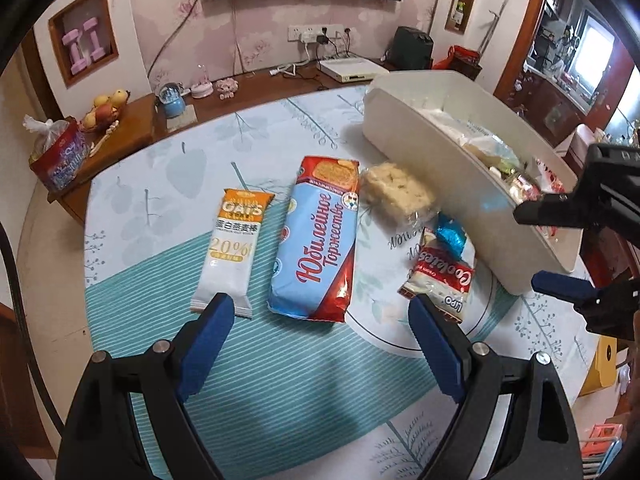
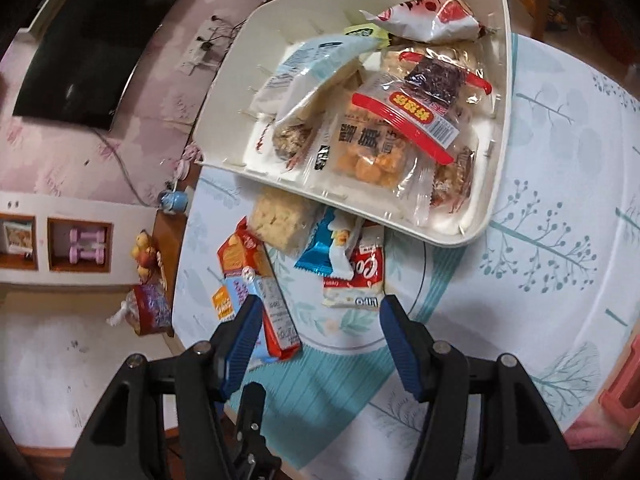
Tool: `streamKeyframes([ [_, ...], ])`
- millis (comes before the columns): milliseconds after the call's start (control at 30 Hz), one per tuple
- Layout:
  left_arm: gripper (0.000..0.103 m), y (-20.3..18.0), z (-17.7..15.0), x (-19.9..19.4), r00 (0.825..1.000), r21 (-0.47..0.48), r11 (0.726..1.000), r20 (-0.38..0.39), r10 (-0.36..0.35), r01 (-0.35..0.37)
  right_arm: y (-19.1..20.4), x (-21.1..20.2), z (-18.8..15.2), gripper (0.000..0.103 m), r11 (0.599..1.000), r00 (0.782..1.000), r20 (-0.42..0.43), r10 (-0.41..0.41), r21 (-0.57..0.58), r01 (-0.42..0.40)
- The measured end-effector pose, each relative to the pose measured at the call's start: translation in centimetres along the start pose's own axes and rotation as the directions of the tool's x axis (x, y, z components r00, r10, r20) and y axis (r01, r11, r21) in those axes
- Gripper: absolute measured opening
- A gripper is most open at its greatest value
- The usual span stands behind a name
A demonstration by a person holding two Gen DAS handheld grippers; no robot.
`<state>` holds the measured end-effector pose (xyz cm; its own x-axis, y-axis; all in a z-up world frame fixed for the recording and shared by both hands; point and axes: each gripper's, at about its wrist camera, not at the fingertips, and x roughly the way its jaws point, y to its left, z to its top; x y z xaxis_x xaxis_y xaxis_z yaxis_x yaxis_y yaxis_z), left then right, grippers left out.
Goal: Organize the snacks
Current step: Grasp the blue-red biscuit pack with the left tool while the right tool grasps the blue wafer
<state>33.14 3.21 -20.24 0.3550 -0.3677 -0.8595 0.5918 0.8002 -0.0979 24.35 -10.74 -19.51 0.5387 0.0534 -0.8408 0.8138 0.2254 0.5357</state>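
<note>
A white bin (image 1: 420, 160) holding several snack packets stands at the right of the table; the right wrist view shows it from above (image 2: 498, 128). Loose on the cloth lie an oats bar (image 1: 228, 248), a blue-red biscuit pack (image 1: 316, 240), a rice crisp block (image 1: 394, 192), a blue candy (image 1: 450, 234) and a red-white cookie packet (image 1: 440, 284). My left gripper (image 1: 320, 320) is open and empty, low over the table before the biscuit pack. My right gripper (image 2: 316, 320) is open and empty above the cookie packet (image 2: 358, 276); it shows at the right edge in the left view (image 1: 536, 248).
A wooden sideboard (image 1: 132, 128) behind the table carries a fruit bowl (image 1: 106, 110), a bagged snack pack (image 1: 60, 156), a blue jar and a white box. A TV hangs on the wall. The table edge runs along the left.
</note>
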Motion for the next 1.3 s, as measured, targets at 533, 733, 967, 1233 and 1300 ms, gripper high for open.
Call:
streamKeyframes([
  [533, 0.088, -0.5, 0.8, 6.5, 0.994, -0.049, 0.999, -0.110, -0.002, -0.004, 1.5, 6.3, 2.1, 0.061, 0.987, 0.987, -0.018, -0.161, 0.024, 0.162],
  [733, 0.088, 0.0, 1.1, 7.7, 0.992, -0.069, 0.998, -0.124, 0.004, -0.013, 1.8, 7.8, 2.4, 0.061, 0.973, 0.973, -0.019, -0.229, 0.008, 0.229],
  [967, 0.084, 0.1, 1.5, 8.8, 0.991, -0.079, 0.997, -0.133, 0.004, -0.015, 2.4, 9.2, 2.7, 0.061, 0.964, 0.964, -0.034, -0.263, -0.038, 0.262],
  [1233, 0.064, 1.0, 1.8, 9.5, 0.990, -0.101, 0.994, -0.141, 0.022, -0.036, 3.8, 10.5, 2.8, 0.044, 0.959, 0.961, -0.028, -0.277, -0.078, 0.274],
  [1300, 0.062, 1.2, 1.8, 9.5, 0.990, -0.108, 0.994, -0.140, 0.019, -0.035, 3.9, 10.7, 2.8, 0.043, 0.959, 0.961, -0.028, -0.275, -0.081, 0.272],
])
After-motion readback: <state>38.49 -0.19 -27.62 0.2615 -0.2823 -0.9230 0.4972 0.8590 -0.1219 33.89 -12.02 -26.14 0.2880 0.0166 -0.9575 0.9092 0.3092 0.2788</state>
